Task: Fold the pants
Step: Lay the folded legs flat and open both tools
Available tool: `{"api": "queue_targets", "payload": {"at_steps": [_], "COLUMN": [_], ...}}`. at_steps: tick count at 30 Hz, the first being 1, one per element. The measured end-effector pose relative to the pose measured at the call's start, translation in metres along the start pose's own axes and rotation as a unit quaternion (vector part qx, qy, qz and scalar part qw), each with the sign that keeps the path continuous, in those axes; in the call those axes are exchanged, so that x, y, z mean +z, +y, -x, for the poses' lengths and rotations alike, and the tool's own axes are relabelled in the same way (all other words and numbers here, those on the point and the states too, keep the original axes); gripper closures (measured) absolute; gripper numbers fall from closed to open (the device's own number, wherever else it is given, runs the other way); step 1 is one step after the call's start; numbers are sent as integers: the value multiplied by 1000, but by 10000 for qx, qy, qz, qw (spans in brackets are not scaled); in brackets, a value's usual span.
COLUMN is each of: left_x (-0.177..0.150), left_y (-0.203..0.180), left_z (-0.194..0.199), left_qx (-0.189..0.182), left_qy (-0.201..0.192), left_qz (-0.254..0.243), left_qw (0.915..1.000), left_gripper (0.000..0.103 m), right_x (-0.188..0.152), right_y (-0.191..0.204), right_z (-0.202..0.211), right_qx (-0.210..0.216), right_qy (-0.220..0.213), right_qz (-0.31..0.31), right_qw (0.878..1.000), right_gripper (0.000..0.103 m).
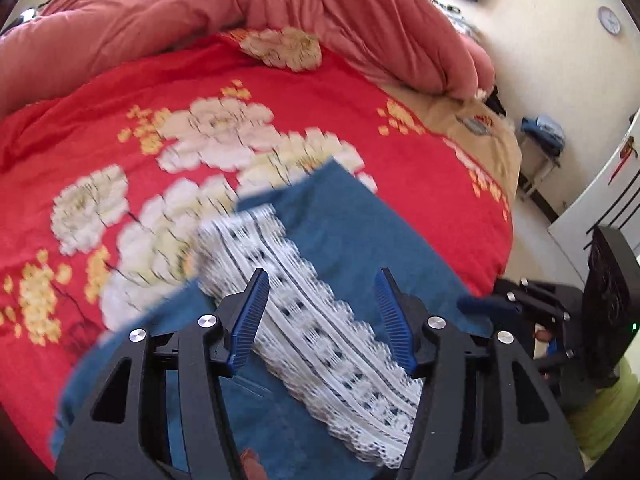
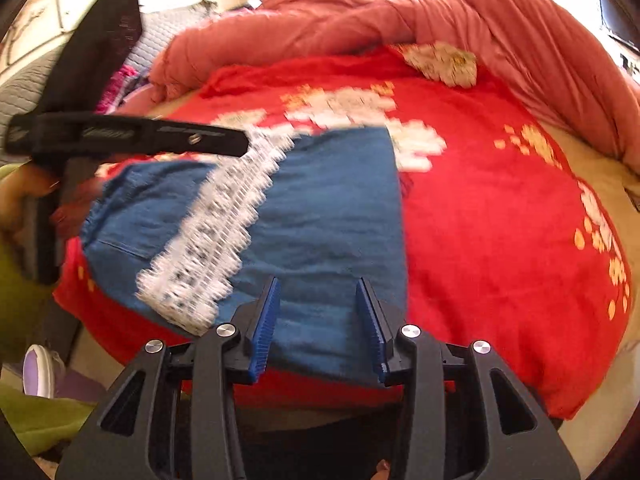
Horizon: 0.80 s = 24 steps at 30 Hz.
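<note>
Blue denim pants point(image 1: 352, 240) with a white lace strip point(image 1: 320, 320) lie folded on the red floral bedspread point(image 1: 120, 140). My left gripper point(image 1: 322, 280) is open, its jaws wide apart, just above the lace strip. In the right wrist view the pants point(image 2: 332, 208) lie near the bed's near edge, the lace strip point(image 2: 224, 216) running diagonally across them. My right gripper point(image 2: 318, 286) is open, over the pants' near edge, holding nothing. The left gripper's body point(image 2: 128, 136) shows at the left, above the pants. The right gripper's body point(image 1: 532, 312) shows at the right in the left wrist view.
A pink quilt point(image 1: 200, 8) is bunched along the far side of the bed. A black fan point(image 1: 608, 280) and a small stool with blue cloth point(image 1: 544, 136) stand on the floor to the right. A slipper point(image 2: 38, 372) lies on the floor by the bed.
</note>
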<state>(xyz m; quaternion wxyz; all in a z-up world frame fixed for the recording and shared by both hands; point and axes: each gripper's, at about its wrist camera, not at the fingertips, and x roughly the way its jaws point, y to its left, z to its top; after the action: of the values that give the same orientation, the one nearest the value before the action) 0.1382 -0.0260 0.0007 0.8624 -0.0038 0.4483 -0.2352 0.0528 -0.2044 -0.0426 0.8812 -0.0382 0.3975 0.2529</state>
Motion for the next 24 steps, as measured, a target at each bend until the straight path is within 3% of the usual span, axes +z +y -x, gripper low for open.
{"api": "queue_targets", "payload": {"at_steps": [6,10,12,18,21,24], "left_x": [-23,-27,-27,-29,-30,-31], "left_y": [-2,2,2,-1,-2,-3], "left_z": [-21,-18,-14,3,12,20], "left_qx": [195,200,214,255,306,297], "left_qy": [270,232,210,86,2,-77], "left_qz": [168,315,368,367,364,360], "left_qw": [9993,9990,9989,9990,9989,9989], "left_gripper": [53,51,44,42,38,37], "right_x": [-10,-10,-10,-6,-4,-2], "right_y": [-9,-8,-9,-10,-12,-13], "right_z": [-10,-10,-10,-3,5,10], "right_qx": [35,45,55,82,40,10], "right_qy": [133,137,129,73,-33,-106], "right_qz": [-137,-137,-151,-235,-321,-347], "right_qw": [9998,9998,9998,9997,9995,9993], "right_gripper": [64,62,61,59,44,44]}}
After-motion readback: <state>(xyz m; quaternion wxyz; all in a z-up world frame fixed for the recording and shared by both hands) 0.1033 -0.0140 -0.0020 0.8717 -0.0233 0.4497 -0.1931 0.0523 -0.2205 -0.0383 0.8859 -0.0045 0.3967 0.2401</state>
